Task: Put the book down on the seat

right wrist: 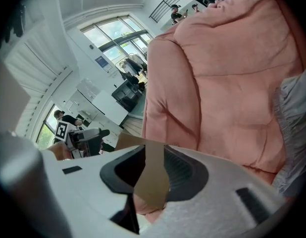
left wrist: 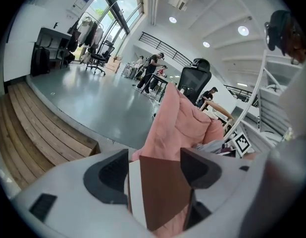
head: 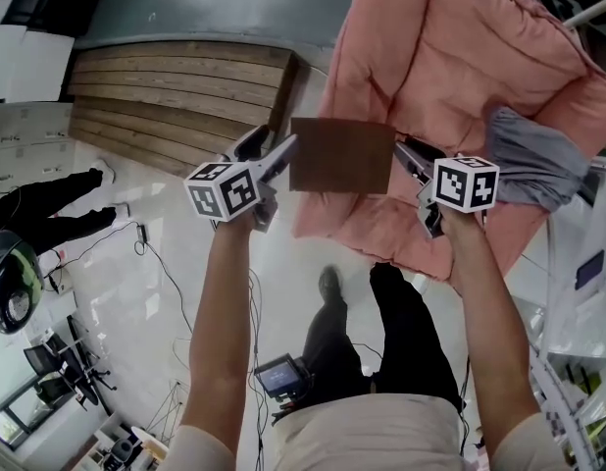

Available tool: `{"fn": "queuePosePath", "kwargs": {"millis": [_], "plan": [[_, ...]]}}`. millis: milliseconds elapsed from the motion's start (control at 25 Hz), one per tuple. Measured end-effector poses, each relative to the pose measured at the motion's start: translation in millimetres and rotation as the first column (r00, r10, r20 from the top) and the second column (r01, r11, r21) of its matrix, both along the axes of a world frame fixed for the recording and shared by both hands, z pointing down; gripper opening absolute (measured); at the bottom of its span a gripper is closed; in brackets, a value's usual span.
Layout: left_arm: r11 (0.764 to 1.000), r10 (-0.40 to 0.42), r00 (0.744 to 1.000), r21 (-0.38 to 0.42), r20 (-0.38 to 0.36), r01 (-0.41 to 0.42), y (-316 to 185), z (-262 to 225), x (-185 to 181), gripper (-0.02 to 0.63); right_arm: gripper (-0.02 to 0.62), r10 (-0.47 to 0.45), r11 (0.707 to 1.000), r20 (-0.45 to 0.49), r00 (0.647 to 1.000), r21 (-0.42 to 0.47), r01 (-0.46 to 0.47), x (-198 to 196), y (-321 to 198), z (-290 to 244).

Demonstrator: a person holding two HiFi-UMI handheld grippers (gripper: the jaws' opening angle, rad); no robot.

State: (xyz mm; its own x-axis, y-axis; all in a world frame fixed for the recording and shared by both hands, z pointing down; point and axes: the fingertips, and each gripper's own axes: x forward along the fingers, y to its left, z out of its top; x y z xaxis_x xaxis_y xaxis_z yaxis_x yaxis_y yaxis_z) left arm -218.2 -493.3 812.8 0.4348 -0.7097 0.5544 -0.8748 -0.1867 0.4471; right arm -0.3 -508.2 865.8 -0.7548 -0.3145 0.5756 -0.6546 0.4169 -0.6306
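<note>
book [head: 340, 155] mid-frame, hanging over pink seat [head: 430, 47], not down yet. L gripper [head: 281, 155] clamped on its left edge; R gripper [head: 409, 160] jaws wide, edge loose between. Carry is prob 1-handed: lower flat, release once seat supports it.

Wooden steps [head: 176, 91]; person in black [head: 48, 209] lower left of them, floor cables [head: 166, 268] below, grey cloth [head: 538, 160] far right.
</note>
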Motion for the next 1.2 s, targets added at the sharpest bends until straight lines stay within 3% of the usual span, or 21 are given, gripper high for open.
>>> {"fn": "queuePosePath", "kwargs": {"millis": [320,640,840,1200], "plan": [[0.989,0.044,0.999,0.137,0.023,-0.047,12.4,-103.4,12.6,0.3,0.094,-0.007,0.993,0.042,0.999,0.117,0.002,-2.7,4.6,-97.7],[0.95,0.109,0.993,0.288,0.041,-0.117,49.3,-222.8,31.5,0.185,0.04,-0.014,0.968,0.104,0.994,0.252,-0.012,-7.5,27.5,-220.6],[0.907,0.174,0.982,0.378,0.07,-0.187,79.5,-288.8,48.6,0.082,-0.003,-0.049,0.934,0.132,0.99,0.356,-0.002,-14.4,52.3,-295.1],[0.832,0.203,0.971,0.501,0.123,-0.238,149.9,-384.1,69.4,0.032,-0.006,-0.145,0.841,0.105,0.984,0.537,0.067,-22.7,126.7,-404.1]]}}
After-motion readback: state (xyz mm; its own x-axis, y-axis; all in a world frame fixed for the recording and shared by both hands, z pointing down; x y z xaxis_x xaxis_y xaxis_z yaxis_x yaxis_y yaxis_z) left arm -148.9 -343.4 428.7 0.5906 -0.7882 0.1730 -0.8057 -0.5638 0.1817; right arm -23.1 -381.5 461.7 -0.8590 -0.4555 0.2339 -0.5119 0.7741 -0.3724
